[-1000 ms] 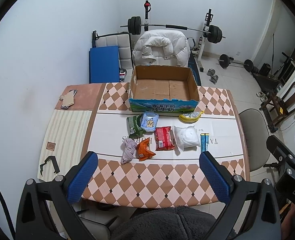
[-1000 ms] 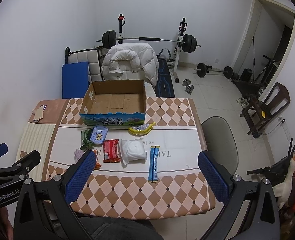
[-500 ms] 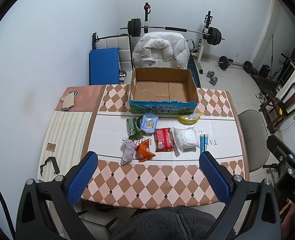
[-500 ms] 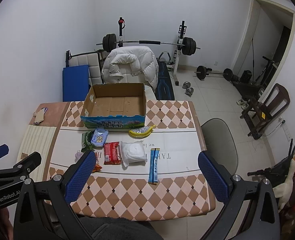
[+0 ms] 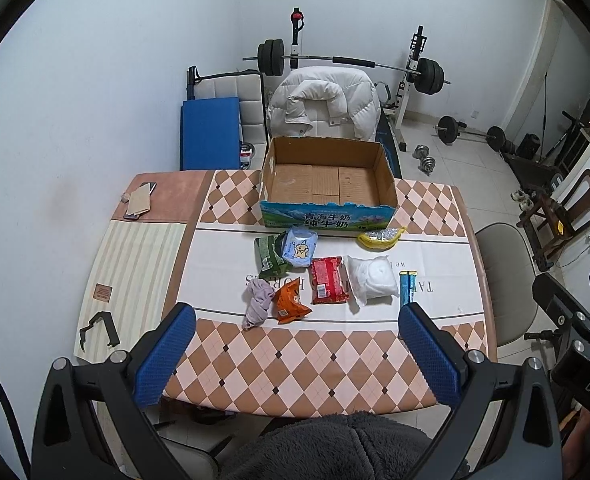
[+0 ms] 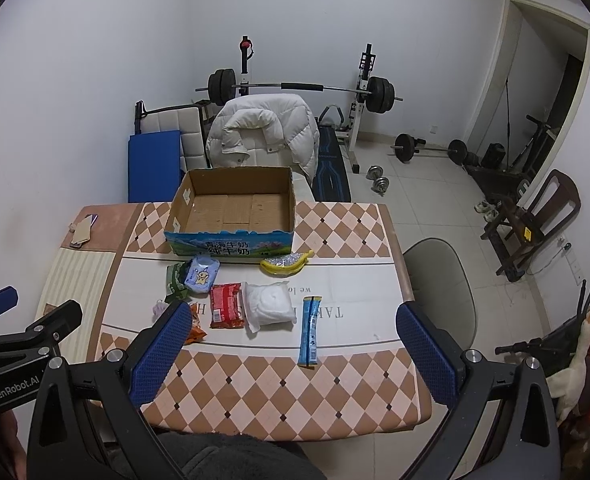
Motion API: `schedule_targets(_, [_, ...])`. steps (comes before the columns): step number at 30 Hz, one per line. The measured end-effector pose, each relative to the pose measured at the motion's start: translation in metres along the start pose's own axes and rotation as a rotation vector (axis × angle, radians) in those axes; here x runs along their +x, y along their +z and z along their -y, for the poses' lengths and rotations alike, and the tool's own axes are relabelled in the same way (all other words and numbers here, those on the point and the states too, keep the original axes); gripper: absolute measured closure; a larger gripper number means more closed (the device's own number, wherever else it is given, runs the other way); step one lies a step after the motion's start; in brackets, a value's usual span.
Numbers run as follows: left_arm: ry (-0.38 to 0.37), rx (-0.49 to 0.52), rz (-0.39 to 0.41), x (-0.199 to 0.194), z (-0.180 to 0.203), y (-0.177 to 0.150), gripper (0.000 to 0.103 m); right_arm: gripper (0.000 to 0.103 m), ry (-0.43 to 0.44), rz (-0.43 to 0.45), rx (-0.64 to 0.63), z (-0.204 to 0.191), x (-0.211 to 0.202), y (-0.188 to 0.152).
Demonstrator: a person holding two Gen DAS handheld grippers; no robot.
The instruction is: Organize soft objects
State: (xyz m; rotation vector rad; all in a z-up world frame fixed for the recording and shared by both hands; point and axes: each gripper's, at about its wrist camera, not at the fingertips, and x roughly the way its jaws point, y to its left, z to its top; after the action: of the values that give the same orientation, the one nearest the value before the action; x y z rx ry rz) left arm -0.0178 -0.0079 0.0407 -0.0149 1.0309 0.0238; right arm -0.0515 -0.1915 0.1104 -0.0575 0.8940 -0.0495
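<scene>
Both grippers hang high above the near edge of the table (image 5: 335,364), and each pair of blue-padded fingers is spread wide, grasping nothing: the left gripper (image 5: 295,356) on the left, the right gripper (image 6: 293,354) beside it on the right.

Beyond the fingers, the soft things lie in a loose cluster on the white middle band of the tablecloth. Nearest are a crumpled lilac cloth (image 5: 258,301) and an orange snack packet (image 5: 291,301), touching each other. To their right come a red packet (image 5: 329,286), a white soft pack (image 5: 371,283) just beside it, and a slim blue sachet (image 6: 309,330) a little apart. Farther back sit a green packet (image 5: 269,255) with a light blue tissue pack (image 5: 301,247) overlapping it, and off to the right a yellow banana-shaped pouch (image 5: 381,237).

Right behind them stands an open cardboard box (image 5: 329,220), its bottom bare, near the far edge of the table. A white puffer jacket (image 5: 323,106) hangs over a chair past it.
</scene>
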Motion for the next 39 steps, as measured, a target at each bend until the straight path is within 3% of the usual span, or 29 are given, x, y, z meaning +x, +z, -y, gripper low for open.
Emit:
schedule_targets(24, [0.004, -0.002, 0.010, 0.002, -0.009, 0.000, 0.000, 0.000, 0.031, -0.027, 0.018, -0.011, 0.000, -0.003])
schedule_targets(28, [0.047, -0.027, -0.020, 0.039, -0.028, 0.013, 0.000, 0.000, 0.083, -0.095, 0.041, -0.006, 0.045, -0.007])
schedule_targets(32, [0.118, -0.045, -0.098, 0.111, -0.054, 0.015, 0.000, 0.000, 0.130, -0.206, 0.057, -0.006, 0.121, -0.009])
schedule_targets(39, [0.095, -0.028, -0.372, 0.268, -0.072, 0.009, 0.000, 0.000, 0.093, -0.410, 0.040, -0.022, 0.298, -0.016])
